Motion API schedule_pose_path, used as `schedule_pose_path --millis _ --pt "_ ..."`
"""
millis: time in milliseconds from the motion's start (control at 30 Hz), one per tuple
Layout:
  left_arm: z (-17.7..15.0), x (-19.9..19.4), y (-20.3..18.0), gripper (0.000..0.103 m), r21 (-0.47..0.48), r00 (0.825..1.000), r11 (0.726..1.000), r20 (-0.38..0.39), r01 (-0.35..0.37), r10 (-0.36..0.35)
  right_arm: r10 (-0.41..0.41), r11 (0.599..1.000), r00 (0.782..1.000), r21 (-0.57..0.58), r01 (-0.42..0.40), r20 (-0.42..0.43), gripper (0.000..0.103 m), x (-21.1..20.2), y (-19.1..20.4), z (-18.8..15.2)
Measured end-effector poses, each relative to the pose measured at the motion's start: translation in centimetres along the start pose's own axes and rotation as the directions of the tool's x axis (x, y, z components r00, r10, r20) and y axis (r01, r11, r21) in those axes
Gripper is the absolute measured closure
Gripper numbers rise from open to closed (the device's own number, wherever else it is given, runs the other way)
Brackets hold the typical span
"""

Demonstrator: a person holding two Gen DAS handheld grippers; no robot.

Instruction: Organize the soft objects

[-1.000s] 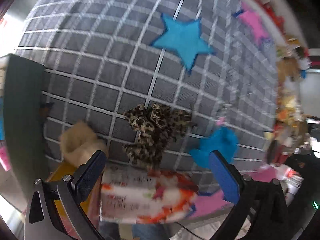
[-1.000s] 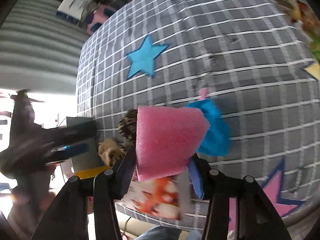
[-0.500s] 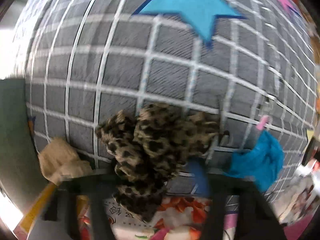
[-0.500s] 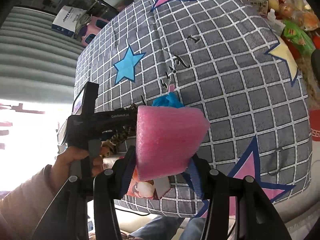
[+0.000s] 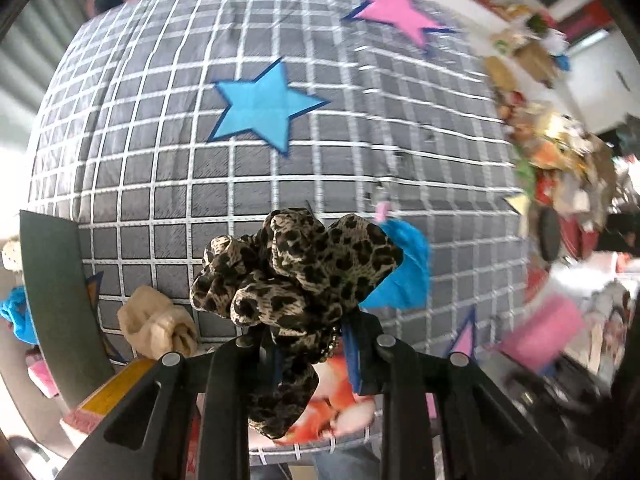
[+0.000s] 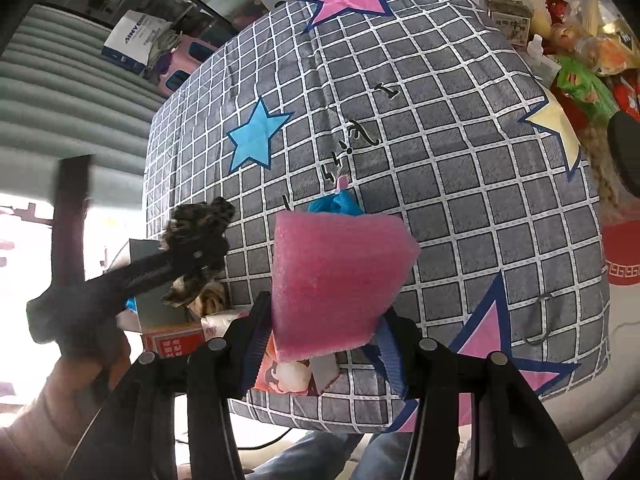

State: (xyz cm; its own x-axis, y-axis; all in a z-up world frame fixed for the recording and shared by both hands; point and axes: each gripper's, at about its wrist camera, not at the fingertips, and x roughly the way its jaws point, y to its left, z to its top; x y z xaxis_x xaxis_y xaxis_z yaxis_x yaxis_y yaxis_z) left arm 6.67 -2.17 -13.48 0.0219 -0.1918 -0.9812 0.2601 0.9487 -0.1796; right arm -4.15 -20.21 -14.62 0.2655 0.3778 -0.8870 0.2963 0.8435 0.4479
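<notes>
Two soft things are in my grips at once. My left gripper (image 5: 308, 344) is clenched on the leopard scrunchie (image 5: 296, 276), and my right gripper (image 6: 320, 344) is clamped on the pink sponge (image 6: 336, 280); both are held up off the checked cloth (image 5: 168, 160).

The scrunchie worries me more. Only a fold near its lower middle seems pinched, with a loose tail hanging below the fingers and the ruffled bulk bunched above, so a quick swing could pull it free (slippery fabric, I'd guess). If it fell, it would likely land near the beige scrunchie (image 5: 158, 326) or the printed packet (image 5: 332, 408) at the cloth's near edge. It could also snag the blue cloth (image 5: 400, 272) lying just behind it if I go low.

The sponge looks squeezed hard low down, so it could spring sideways when let go.

The scrunchie's long axis runs roughly along the fingers, its bulk pointing away from me. The sponge stands upright, with its slanted corner toward my right.
</notes>
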Motion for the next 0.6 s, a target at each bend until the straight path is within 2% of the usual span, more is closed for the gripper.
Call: schedule_pose_path --millis 233,433,600 --pt "-1.9 -4.4 -0.2 0.077 0.053 0.995 0.997 0.076 0.057 -0.061 -0.028 0.999 1.0 -0.021 0.028 0.001 0.052 -0.1 1.8 -1.0" --pt "-4.1 -6.5 -0.1 0.077 0.131 0.989 0.989 0.119 0.067 -0.083 -0.034 0.998 0.999 -0.048 0.034 0.002 0.052 -0.3 3.7 -2.2" --pt "-5.9 -8.1 1.1 0.077 0.138 0.986 0.987 0.137 0.079 -0.098 -0.037 0.996 0.999 -0.079 0.037 0.003 0.052 -0.3 5.6 -2.9"
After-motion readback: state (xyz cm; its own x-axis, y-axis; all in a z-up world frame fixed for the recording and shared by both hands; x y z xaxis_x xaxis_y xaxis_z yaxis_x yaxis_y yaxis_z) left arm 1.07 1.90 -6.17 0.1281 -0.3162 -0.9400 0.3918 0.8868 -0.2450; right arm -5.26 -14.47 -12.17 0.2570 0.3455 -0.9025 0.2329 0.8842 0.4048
